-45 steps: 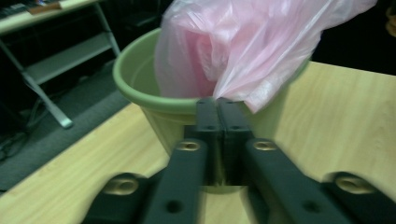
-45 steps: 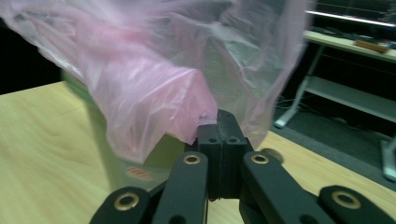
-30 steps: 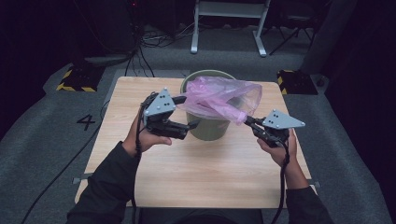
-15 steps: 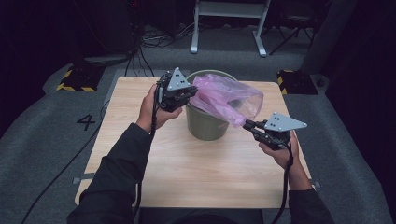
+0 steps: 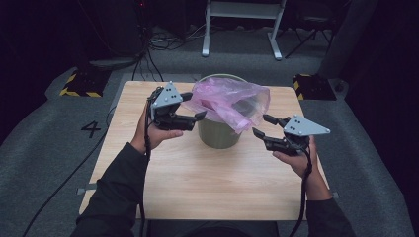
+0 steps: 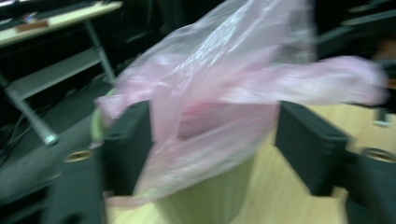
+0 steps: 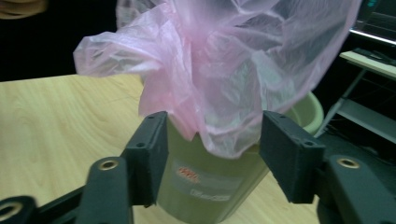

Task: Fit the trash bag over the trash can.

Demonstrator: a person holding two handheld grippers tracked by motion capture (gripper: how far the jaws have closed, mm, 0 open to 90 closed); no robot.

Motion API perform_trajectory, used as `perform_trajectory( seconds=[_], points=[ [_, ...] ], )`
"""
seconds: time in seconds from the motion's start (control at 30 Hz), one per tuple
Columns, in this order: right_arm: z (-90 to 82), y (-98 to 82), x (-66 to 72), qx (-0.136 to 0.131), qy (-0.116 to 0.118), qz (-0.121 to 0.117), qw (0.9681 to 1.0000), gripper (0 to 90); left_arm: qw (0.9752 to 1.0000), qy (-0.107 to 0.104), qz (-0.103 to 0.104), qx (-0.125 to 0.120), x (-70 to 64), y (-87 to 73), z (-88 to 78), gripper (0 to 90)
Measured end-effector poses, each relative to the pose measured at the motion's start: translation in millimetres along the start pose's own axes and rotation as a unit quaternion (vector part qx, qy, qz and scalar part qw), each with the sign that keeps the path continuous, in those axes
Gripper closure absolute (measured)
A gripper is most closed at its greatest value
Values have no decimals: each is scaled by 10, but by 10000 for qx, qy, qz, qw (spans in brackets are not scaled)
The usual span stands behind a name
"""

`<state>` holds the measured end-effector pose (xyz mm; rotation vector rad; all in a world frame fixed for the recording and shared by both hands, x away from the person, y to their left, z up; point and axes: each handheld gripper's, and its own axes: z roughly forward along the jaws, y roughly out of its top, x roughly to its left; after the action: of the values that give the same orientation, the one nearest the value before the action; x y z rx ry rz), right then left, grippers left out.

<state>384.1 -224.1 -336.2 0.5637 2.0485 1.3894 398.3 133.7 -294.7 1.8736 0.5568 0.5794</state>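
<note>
Dark studio floor with cables and a pale metal stand [image 5: 242,24] beyond a wooden table [image 5: 217,182], seen from above. Near the far edge of table: green bin [image 5: 218,133], upright, with pink plastic bag [image 5: 230,101] bunched and billowing over its mouth, not yet seated inside. Bag partly draped over near and right side of bin rim, hanging a little way down the outer wall; far rim of bin bare and visible behind the film. Left gripper [image 5: 190,106] just beside left side of bin, at rim height, jaws spread after having just been opening; in left gripper view, bag film [image 6: 210,107] loose between the jaws, pads not pressing on it. Right gripper [image 5: 261,126] near right side of bin, slightly lower than rim, jaws likewise spread and just opened; in right gripper view, bin wall [image 7: 205,186] and hanging bag edge [image 7: 224,93] framed between the jaws, neither one touched. Judged stage: lining of bin begun but incomplete. Done, as far as shown: bag brought to bin and laid over its opening, both holds released. Left to do: body of bag pushed down into bin, mouth of bag spread open and folded over rim all round, including bare far side.
</note>
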Motion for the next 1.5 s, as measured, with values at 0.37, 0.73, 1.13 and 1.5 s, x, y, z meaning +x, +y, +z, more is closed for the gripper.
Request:
perform_trajectory(
  seconds=[0.37,0.73,1.13,1.5],
  points=[
    [117,226,12,-48,-26,-182,9998,503,9975,-23,611,-341,-469,-115,-132,255],
    [95,222,-4,133,228,-160,9995,506,9928,699,888,406,-259,-196,214,243],
    [48,261,35,-12,665,-99,9977,328,9852,872,1104,977,-4,-243,299,374],
    [196,386,244,-73,746,-502,9959,337,9829,969,1189,1017,61,-295,290,859]
  ],
)
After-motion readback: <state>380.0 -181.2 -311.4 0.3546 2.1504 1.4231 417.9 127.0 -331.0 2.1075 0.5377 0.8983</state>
